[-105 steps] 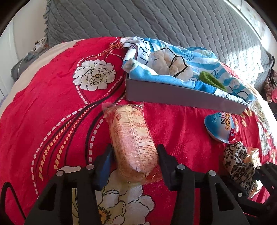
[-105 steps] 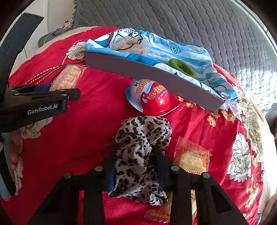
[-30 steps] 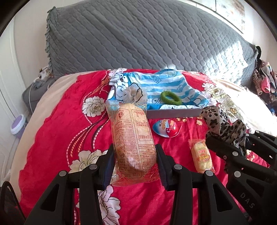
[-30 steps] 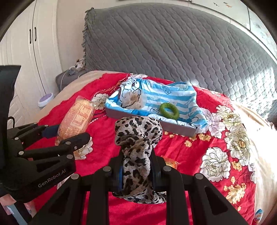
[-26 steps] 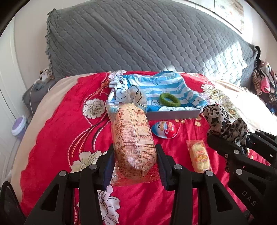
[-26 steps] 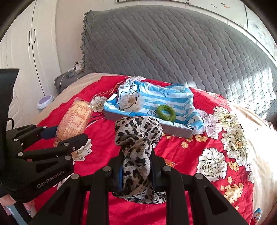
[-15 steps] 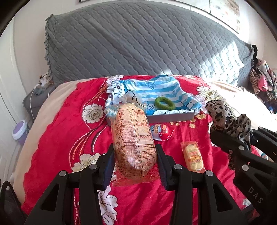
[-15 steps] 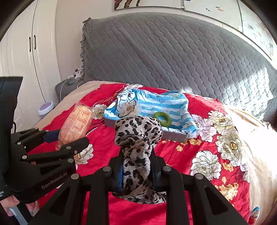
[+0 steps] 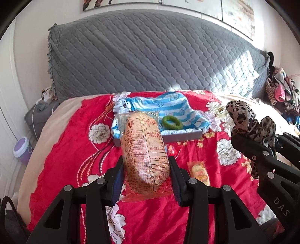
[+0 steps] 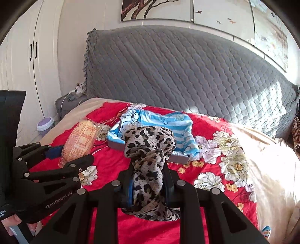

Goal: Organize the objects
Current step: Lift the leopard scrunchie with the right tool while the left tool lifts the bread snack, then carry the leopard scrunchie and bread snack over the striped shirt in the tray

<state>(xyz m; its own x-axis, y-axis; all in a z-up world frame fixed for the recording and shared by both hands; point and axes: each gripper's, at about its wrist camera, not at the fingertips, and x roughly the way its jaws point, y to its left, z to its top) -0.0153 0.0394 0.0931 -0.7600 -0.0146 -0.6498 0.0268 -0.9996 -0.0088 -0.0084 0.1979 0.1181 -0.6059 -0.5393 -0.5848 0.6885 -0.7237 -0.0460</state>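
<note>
Above the red floral bed (image 9: 78, 150): left hand-held gripper (image 9: 146, 180) clamping bread packet (image 9: 144, 148), long axis pointing ahead toward grey tray (image 9: 183, 135); right hand-held gripper (image 10: 148, 184) clenched on leopard scarf (image 10: 148, 150), likewise short of it.

A tall grey quilted fabric headboard (image 10: 187, 75) fills the middle of the right wrist view, sunlight falling across its right side. Below it lies a red bedspread printed with white flowers (image 10: 215, 165) over a cream sheet (image 10: 271, 169). White wardrobe doors with dark handles (image 10: 28, 62) stand at upper left, framed pictures (image 10: 155, 9) hang along the top, and a small lilac lidded bin (image 10: 45, 123) sits on the floor at left.
</note>
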